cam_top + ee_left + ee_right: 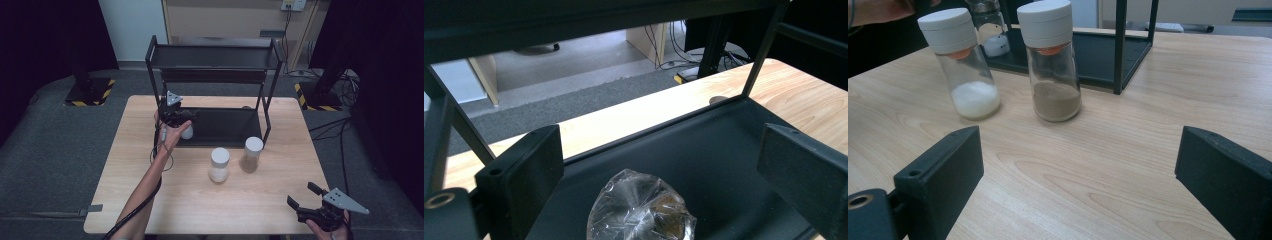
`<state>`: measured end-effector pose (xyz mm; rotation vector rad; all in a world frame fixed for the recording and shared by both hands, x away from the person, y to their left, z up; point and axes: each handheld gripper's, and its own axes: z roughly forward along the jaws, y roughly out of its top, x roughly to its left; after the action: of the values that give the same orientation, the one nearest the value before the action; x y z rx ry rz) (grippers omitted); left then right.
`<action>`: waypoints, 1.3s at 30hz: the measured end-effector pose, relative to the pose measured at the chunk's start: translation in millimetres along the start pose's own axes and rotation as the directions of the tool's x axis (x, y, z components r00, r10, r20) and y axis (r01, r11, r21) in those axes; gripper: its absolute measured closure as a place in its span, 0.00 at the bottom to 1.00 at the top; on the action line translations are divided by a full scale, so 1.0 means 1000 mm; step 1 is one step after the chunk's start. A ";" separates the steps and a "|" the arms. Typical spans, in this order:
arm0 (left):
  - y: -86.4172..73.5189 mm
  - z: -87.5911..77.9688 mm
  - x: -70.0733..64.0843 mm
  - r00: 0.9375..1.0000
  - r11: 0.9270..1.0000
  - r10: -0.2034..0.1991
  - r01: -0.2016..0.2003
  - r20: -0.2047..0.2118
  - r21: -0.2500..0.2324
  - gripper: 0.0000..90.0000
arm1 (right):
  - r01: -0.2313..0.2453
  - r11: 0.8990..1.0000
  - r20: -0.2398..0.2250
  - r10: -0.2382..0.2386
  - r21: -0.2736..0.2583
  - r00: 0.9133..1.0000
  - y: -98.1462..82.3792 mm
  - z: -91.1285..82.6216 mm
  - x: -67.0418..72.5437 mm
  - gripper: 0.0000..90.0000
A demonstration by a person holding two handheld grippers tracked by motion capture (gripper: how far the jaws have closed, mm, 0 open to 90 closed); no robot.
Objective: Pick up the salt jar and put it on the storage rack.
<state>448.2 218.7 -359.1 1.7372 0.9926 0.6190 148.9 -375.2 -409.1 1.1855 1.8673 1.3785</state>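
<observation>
On the bench (150, 200) stand two glass shakers with white caps: one (964, 67) holds white grains at its bottom, the other (1052, 60) a brown powder. A third jar (641, 210) with a clear top stands on the lower shelf of the black rack (724, 145), white powder at its bottom, directly below the left tool (664, 170), whose jaws stand wide and off it. The right tool (1078, 170) is held wide and empty over the bench near its front edge, well apart from the shakers.
</observation>
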 end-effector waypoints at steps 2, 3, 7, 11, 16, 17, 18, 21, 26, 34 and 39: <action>0.002 -0.004 0.001 1.000 1.000 -0.003 0.003 0.011 -0.005 0.04 | 0.000 1.000 -0.001 0.000 0.000 1.000 0.000 0.000 0.000 0.06; 0.004 -0.006 0.001 1.000 1.000 0.001 -0.001 0.016 -0.006 0.04 | -0.001 1.000 0.000 0.001 0.000 1.000 0.000 0.000 0.000 0.06; 0.007 -0.014 0.000 0.999 1.000 0.011 -0.011 0.039 -0.005 0.04 | -0.001 1.000 -0.001 0.001 0.000 1.000 0.000 0.000 0.000 0.06; 0.010 -0.023 -0.001 0.998 1.000 0.025 -0.024 0.062 -0.012 0.04 | 0.000 1.000 -0.002 0.000 0.000 1.000 0.000 0.000 0.000 0.06; 0.016 -0.037 -0.003 0.995 0.999 0.053 -0.052 0.083 -0.016 0.04 | 0.003 1.000 -0.003 -0.003 0.001 1.000 0.000 0.000 0.001 0.06; 0.016 -0.040 -0.003 0.995 0.998 0.057 -0.055 0.088 -0.017 0.04 | 0.002 1.000 -0.003 -0.002 0.002 1.000 0.001 0.000 0.001 0.06; 0.017 -0.043 -0.004 0.994 0.998 0.060 -0.059 0.092 -0.018 0.04 | 0.002 1.000 -0.004 -0.002 0.002 1.000 0.001 0.000 0.001 0.06; 0.018 -0.050 -0.003 0.992 0.998 0.068 -0.067 0.106 -0.015 0.04 | 0.003 1.000 -0.005 -0.003 0.002 1.000 0.001 0.000 0.001 0.06; 0.017 -0.063 0.000 0.989 0.997 0.083 -0.082 0.125 -0.015 0.04 | 0.005 1.000 -0.005 -0.005 0.002 1.000 0.001 0.000 0.001 0.06; 0.011 -0.085 0.003 0.985 0.996 0.086 -0.081 0.151 -0.037 0.04 | 0.006 1.000 -0.003 -0.006 0.003 1.000 0.001 0.001 0.001 0.06; 0.005 -0.099 0.005 0.982 0.995 0.088 -0.080 0.168 -0.052 0.04 | 0.008 1.000 -0.003 -0.008 0.003 1.000 0.001 0.001 0.002 0.06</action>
<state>375.9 272.2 -318.1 1.7670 0.7843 0.5325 149.0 -373.2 -408.4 1.1772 1.8743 1.3743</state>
